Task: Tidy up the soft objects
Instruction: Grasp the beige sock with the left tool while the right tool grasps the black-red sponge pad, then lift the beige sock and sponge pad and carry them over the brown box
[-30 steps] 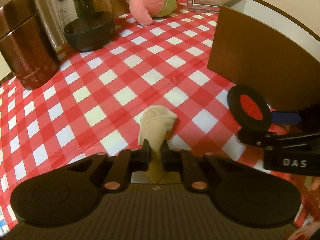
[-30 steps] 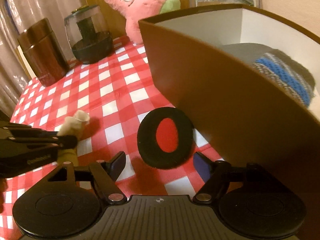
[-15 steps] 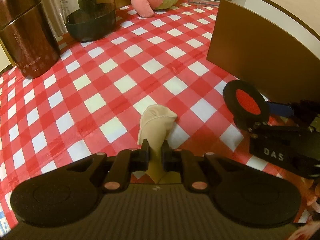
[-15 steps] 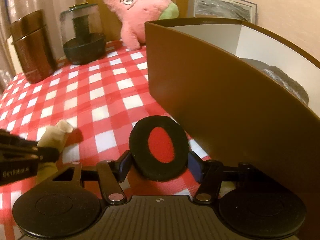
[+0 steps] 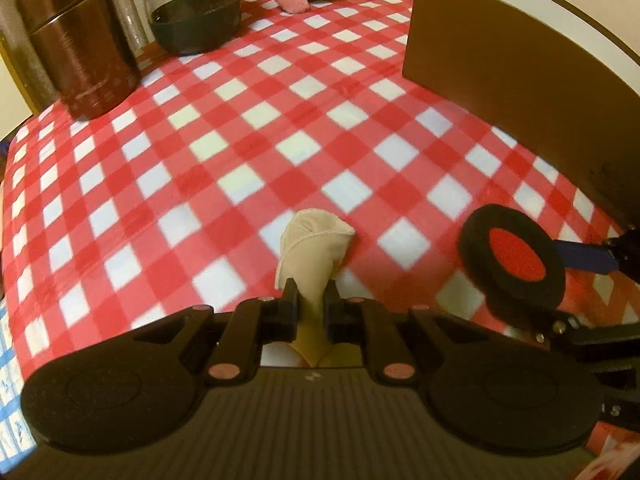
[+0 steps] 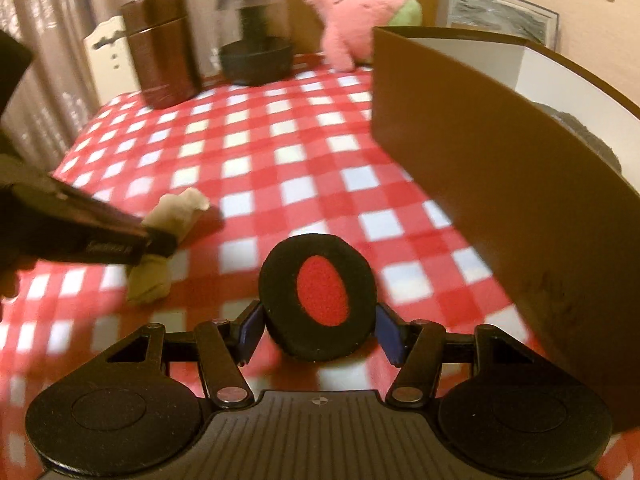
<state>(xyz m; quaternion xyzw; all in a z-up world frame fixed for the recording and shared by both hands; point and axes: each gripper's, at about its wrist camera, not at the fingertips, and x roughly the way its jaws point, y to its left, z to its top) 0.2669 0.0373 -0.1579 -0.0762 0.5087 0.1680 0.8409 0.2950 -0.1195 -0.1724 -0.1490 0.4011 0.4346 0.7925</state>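
Over checked cloth (image 5: 248, 128), our left gripper (image 5: 311, 304) pinches a beige sock (image 5: 310, 252); our right gripper (image 6: 318, 330) clasps a black-and-red pad (image 6: 320, 296).

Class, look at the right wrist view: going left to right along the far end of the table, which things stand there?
Brown canister → dark clear-topped jar → pink star plush → brown box.

Both wrist fisheyes look steeply down, close over the checked tablecloth (image 5: 248, 128), sharing brown box (image 6: 500, 184), slightly blurred
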